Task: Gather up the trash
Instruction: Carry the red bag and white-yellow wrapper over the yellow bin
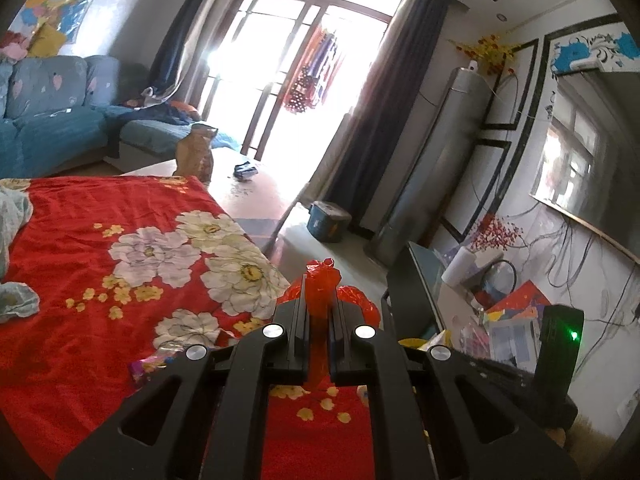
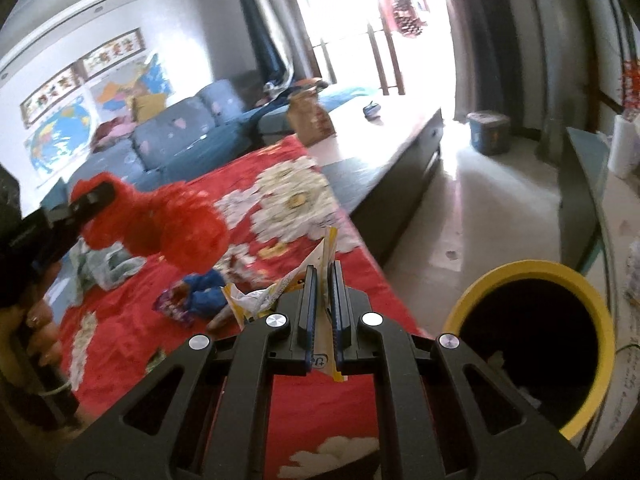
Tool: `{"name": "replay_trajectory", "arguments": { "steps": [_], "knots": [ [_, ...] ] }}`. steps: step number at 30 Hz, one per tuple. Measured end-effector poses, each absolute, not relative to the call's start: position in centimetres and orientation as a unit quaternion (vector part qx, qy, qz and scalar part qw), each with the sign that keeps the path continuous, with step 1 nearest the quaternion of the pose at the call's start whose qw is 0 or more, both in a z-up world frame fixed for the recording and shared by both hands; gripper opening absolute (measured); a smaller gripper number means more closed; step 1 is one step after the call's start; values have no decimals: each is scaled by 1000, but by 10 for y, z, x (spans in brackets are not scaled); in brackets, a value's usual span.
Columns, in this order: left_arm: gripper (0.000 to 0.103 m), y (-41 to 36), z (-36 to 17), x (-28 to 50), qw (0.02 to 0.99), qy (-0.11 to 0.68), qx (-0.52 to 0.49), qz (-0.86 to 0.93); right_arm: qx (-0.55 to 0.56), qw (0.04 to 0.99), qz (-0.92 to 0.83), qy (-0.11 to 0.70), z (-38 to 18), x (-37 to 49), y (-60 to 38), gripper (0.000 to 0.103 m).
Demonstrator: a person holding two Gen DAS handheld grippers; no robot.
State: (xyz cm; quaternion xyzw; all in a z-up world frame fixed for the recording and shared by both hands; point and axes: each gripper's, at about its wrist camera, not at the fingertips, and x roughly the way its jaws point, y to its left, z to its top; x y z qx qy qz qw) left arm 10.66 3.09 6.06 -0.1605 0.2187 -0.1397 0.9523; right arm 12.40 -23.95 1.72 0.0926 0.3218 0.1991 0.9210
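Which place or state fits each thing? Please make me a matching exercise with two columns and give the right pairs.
Things:
1. red plastic bag
2. yellow and white paper wrapper
3. yellow-rimmed round bin
4. blue and purple wrappers

Places or states:
a. on the floor beside the table
b. lying on the red flowered cloth
c. pinched in the left gripper
d. pinched in the right gripper

Pairs: 1-c, 2-d, 3-a, 4-b

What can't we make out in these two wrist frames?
- Yellow-rimmed bin: inside is black in the right wrist view, contents unreadable.
- Red plastic bag: motion-blurred there; in the left wrist view the left gripper hides most of it.
- Yellow-white wrapper: print too small; right gripper covers part.
- Small dark item on the far table: washed out by window glare.
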Motion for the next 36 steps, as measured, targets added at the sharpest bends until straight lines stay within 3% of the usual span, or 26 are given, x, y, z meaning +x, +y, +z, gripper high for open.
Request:
{"name": "replay_trajectory", "arguments": {
  "steps": [36],
  "knots": [
    [6, -81, 51, 118, 935, 251, -77, -237, 153, 940, 68, 299, 12, 132, -341, 4]
  ]
}}
